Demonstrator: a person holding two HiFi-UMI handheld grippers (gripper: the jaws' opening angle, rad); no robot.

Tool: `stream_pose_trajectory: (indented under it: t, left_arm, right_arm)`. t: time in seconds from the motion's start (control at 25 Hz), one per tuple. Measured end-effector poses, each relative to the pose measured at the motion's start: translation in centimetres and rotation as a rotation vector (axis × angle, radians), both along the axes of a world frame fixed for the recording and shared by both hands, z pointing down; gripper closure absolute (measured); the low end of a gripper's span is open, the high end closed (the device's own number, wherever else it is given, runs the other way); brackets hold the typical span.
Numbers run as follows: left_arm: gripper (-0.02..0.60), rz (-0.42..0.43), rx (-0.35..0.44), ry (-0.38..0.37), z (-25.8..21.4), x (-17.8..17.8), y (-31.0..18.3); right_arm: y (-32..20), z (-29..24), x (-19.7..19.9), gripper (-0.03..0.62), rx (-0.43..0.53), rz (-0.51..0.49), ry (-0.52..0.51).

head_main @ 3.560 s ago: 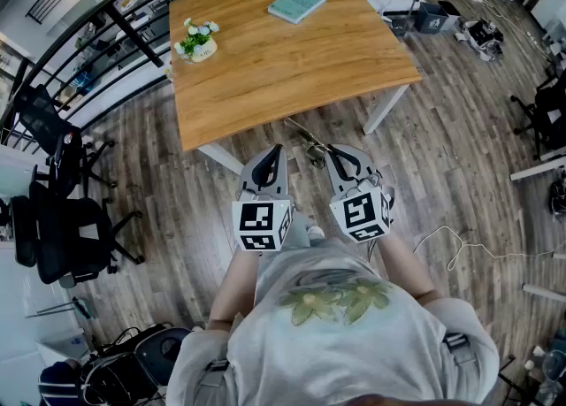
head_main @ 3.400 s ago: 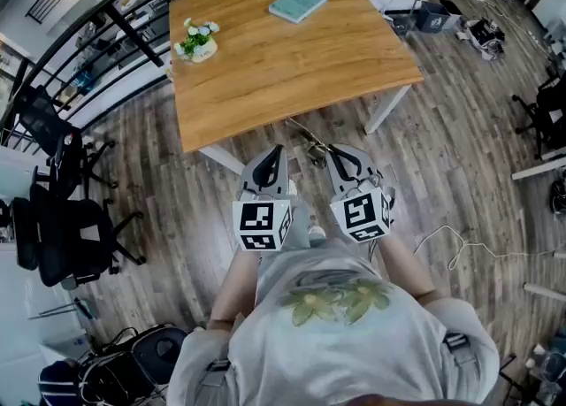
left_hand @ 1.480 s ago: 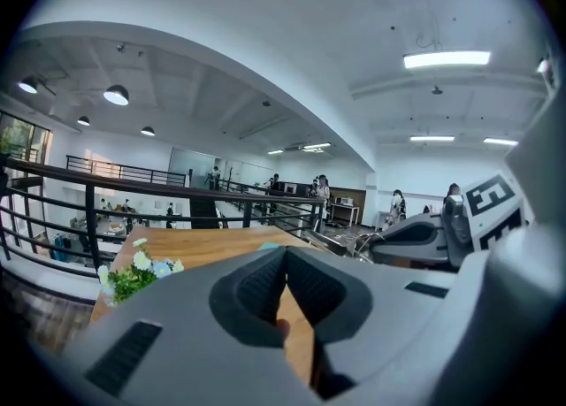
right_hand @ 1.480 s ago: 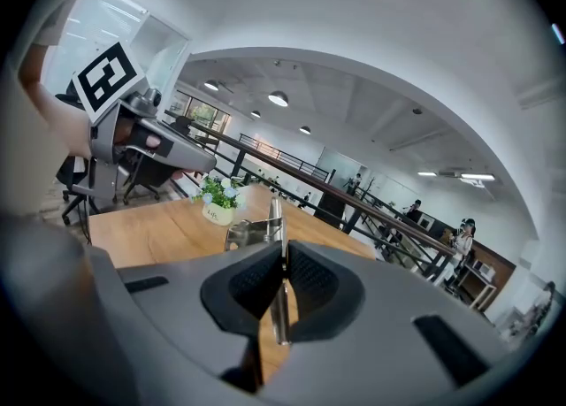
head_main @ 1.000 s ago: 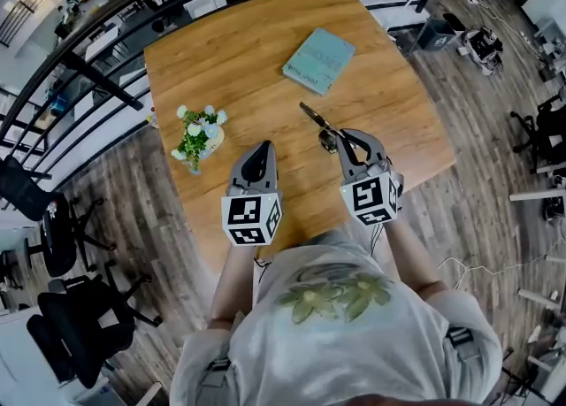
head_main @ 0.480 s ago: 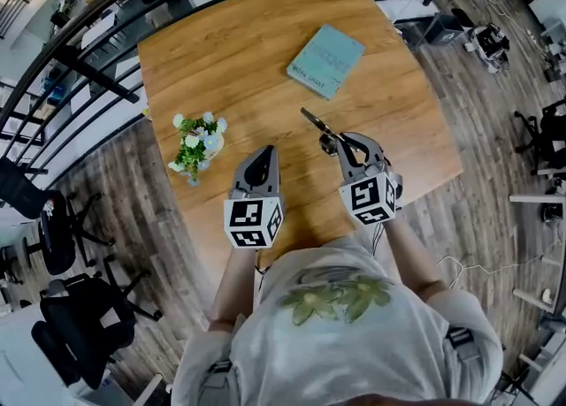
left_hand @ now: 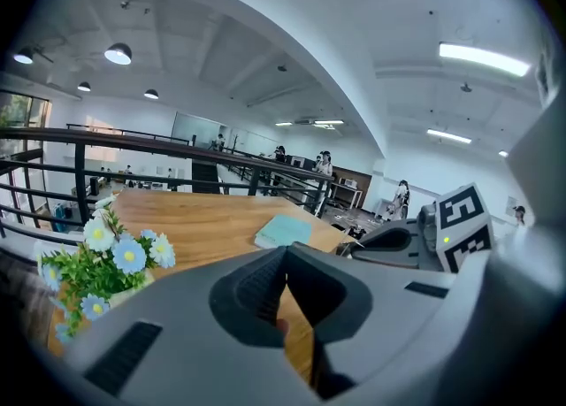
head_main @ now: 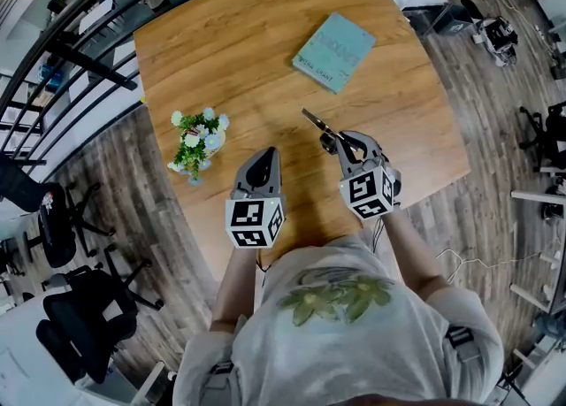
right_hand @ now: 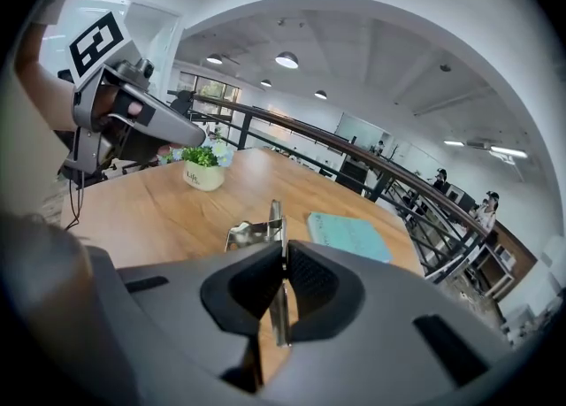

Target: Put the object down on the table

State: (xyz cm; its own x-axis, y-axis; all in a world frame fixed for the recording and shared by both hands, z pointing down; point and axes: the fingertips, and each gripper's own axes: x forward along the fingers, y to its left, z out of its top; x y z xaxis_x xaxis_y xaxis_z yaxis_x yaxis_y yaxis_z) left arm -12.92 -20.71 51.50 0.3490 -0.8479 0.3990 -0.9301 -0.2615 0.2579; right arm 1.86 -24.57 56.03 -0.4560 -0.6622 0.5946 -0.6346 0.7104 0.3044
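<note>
One metal tool (head_main: 317, 126) sticks forward out of the right gripper (head_main: 341, 141), held in the air above the near part of the single wooden table (head_main: 248, 50) and not resting on it. The right gripper view shows what the head view cannot: the jaws pinch the tool's (right_hand: 265, 229) flat strip edge-on. The left gripper (head_main: 263, 161), the second of two, has its jaws pressed together on nothing. Beyond lie one teal book (head_main: 334, 40) and, to the left, one potted flower plant (head_main: 196, 141). A few seconds earlier both grippers and the tool hung over the floor, short of the table.
</note>
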Motion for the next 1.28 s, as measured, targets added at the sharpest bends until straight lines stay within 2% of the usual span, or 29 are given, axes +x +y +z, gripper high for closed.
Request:
stream_pose_trajectory:
  t: [0.84,1.28]
  left_arm:
    - [0.568,0.005,-0.079,0.01,3.1,-0.5,-0.4]
    - [0.568,0.009,-0.096,0.013,3.7,-0.3,-0.3]
  right_arm:
    - [0.5,8.9,-1.6,0.579,-0.143,-0.05,0.094]
    - [1.1,12.0,-1.5,0.579,-0.178,-0.056,0.138]
